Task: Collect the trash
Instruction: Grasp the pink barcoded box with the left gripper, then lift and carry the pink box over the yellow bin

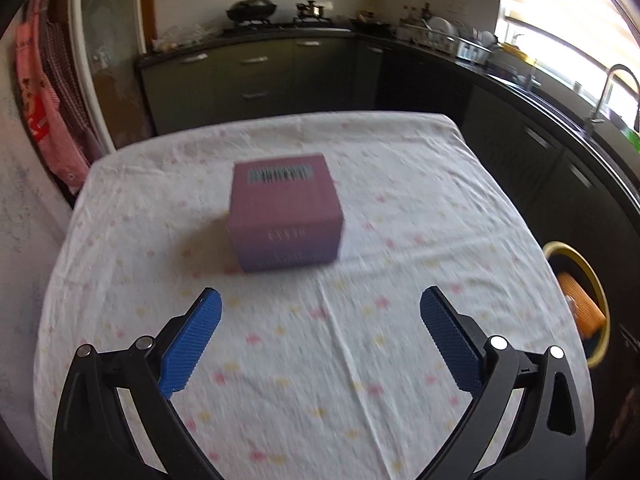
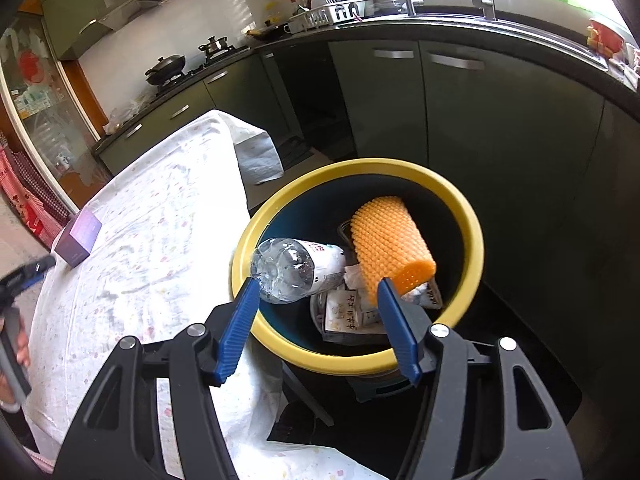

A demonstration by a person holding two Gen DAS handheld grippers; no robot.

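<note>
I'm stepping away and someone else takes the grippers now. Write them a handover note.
Left gripper: open, empty, facing the purple box on the table.
Right gripper: open, empty, above the yellow-rimmed bin beside the table.
Done: plastic bottle, orange textured roll and paper packets lie in the bin.
Left: the box goes in the bin.

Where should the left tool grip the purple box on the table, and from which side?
Across the box's two upright side faces, coming from the near side, angled down. It sits flat, alone on the cloth, near face toward the open left tool, and looks narrower than the gap between the fingers.
</note>
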